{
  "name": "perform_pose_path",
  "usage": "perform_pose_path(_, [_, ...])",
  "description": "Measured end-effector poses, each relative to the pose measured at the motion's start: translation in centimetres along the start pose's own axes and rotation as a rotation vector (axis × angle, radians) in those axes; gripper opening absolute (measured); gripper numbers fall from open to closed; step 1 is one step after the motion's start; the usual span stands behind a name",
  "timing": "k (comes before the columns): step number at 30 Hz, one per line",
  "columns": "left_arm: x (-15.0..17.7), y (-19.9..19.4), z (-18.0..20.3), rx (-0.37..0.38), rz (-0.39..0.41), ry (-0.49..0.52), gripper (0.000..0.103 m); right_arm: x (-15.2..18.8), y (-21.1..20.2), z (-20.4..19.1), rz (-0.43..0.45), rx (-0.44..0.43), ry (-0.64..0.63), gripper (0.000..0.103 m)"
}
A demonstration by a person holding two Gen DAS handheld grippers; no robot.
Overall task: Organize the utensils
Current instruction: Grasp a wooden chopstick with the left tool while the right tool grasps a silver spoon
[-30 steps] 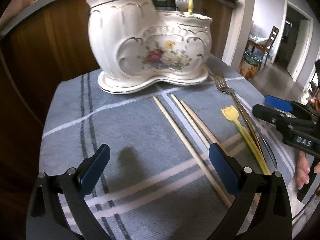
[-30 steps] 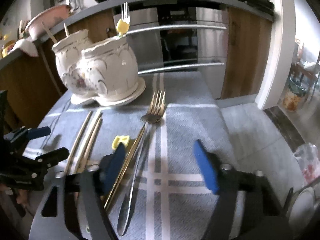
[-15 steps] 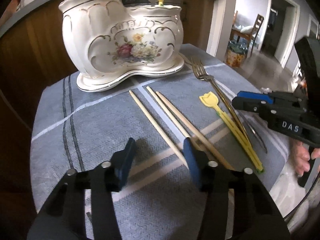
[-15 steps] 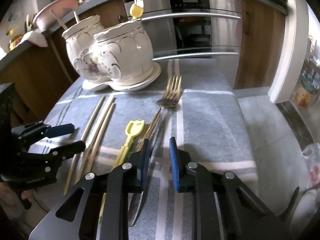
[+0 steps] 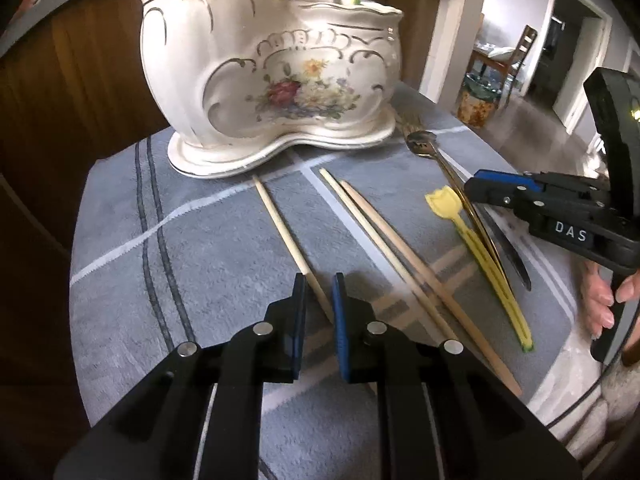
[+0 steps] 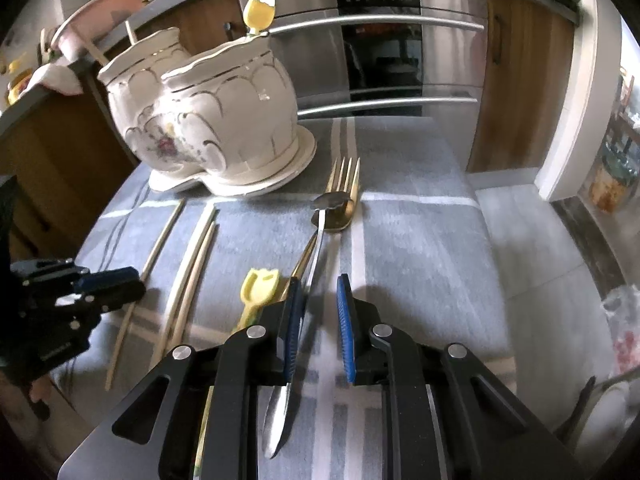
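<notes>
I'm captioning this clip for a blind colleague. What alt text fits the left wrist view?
The left claw is closing around the near end of a chopstick on a grey striped cloth. Two more chopsticks, a yellow utensil and metal cutlery lie to its right, below the right claw. A white floral holder stands behind.

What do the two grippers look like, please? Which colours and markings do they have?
Both the left gripper and right gripper have matte black angular frames with round silver rivets and blue ribbed pads on the fingers. The right one bears white letters "DAS".
</notes>
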State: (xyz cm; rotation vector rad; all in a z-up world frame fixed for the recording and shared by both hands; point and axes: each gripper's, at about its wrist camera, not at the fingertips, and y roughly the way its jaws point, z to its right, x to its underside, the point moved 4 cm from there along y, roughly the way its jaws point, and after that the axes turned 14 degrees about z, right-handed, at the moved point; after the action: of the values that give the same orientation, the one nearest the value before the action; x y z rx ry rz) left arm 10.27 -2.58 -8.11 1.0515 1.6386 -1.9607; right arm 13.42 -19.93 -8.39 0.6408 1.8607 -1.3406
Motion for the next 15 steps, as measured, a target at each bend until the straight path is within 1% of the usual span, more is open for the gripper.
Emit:
perform_pose_path(3, [-0.6, 0.4, -0.2, -0.014, -0.004, -0.007, 0.014, -0.4, 0.5, 0.0, -0.011, 0.004, 0.002, 0.019])
perform_pose_path(6, [-1.1, 1.0, -0.3, -0.022, -0.004, -0.006, 0.014, -0.8, 1.0, -0.4, -0.019, 0.013, -0.024, 0.019])
perform_pose_path(8, [-1.4, 1.3, -0.4, -0.027, -0.003, 0.005, 0.011, -0.8, 1.2, -0.7, -0.025, 0.001, -0.031, 0.018])
perform_pose_path(9, [-1.4, 1.2, -0.4, -0.026, -0.002, 0.016, 0.010, -0.6, 1.3, -0.8, -0.032, -0.014, -0.029, 0.011])
perform_pose_path(11, [-1.3, 0.9, -0.4, -0.015, -0.005, 0.031, 0.008, -0.4, 1.0, -1.1, -0.031, -0.017, -0.051, 0.006])
perform_pose_path(13, [-1.0, 0.6, -0.6, -0.006, -0.014, 0.044, 0.007, 0.0, 0.4, -1.1, -0.028, 0.011, -0.090, 0.005])
perform_pose_path(15, [-0.7, 0.1, -1.0, -0.003, -0.023, 0.054, 0.006, 0.2, 0.0, -0.7, -0.031, 0.015, -0.086, 0.005])
